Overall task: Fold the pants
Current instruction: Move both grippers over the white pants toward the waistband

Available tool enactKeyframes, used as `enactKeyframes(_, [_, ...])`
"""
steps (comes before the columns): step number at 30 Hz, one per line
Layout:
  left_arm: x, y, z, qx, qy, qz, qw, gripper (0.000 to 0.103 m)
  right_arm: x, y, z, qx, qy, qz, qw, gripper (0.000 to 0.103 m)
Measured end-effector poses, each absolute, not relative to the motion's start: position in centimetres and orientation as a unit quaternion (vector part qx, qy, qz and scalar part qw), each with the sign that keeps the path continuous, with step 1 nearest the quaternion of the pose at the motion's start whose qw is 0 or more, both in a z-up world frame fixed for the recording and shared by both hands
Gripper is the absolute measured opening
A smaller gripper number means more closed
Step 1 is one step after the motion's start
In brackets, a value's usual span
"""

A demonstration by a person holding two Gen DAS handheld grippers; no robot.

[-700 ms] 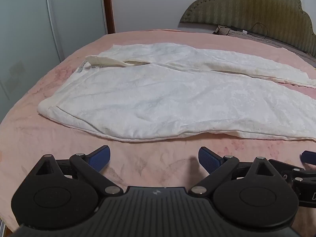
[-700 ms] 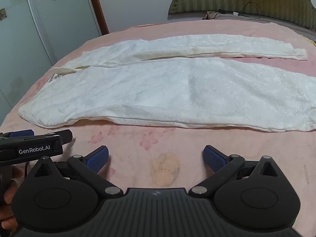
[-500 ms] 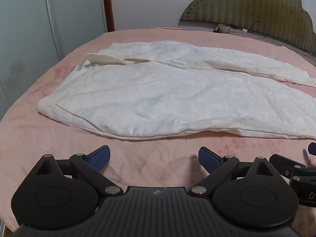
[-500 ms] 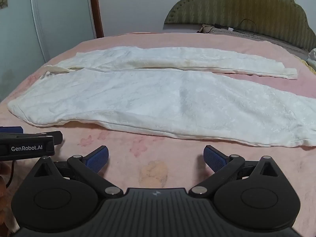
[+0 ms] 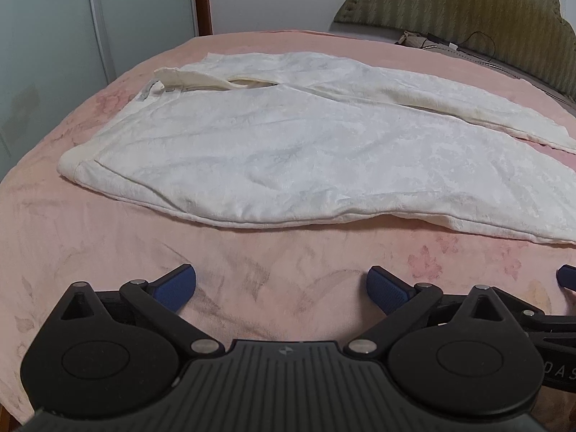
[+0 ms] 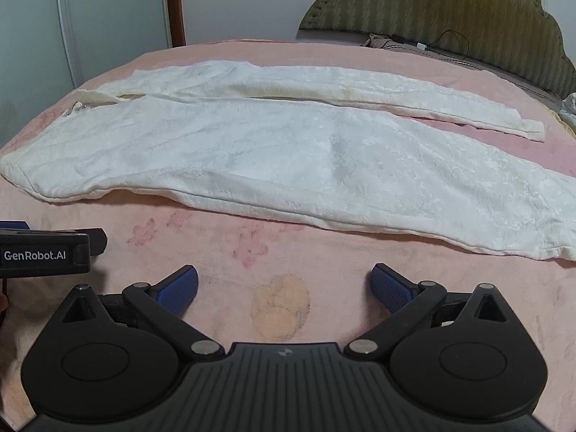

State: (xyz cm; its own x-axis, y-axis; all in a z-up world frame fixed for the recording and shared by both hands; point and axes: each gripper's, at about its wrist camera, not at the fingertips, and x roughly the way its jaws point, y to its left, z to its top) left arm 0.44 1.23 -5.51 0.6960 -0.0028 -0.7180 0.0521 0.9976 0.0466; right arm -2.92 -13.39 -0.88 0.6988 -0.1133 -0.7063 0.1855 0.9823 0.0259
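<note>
White pants (image 6: 288, 158) lie lengthwise across the bed (image 6: 288, 252), just ahead of us. Waistband sits nearer our left gripper (image 5: 281, 284), cuffs nearer the right gripper (image 6: 284, 284); both w/ fingers spread, holding nothing.

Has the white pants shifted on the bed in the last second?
No. The pants lie in the same spot on the bed's pink blanket, their hem unmoved relative to its flower print.

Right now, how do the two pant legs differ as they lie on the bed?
The near leg looks wide and bright white; the far leg looks narrower and yellowed along its edge. The near leg's cuff runs further right than the far leg's cuff. Both lie flat, spread apart and unfolded on the pink bedspread.
</note>
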Motion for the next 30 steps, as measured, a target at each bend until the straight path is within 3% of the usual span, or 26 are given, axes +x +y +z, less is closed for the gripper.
enactKeyframes(18, [0.1,1.6,-5.4,0.024,0.382,-0.023,0.923,0.101,-3.2,-13.4,-1.1,0.051,0.358,-0.074,0.929,0.103])
enactKeyframes(30, [3.7,2.2,-0.4,0.006,0.322,-0.025,0.946,0.102,-0.5,-15.7,2.6,0.044,0.302,0.112,0.946,0.103])
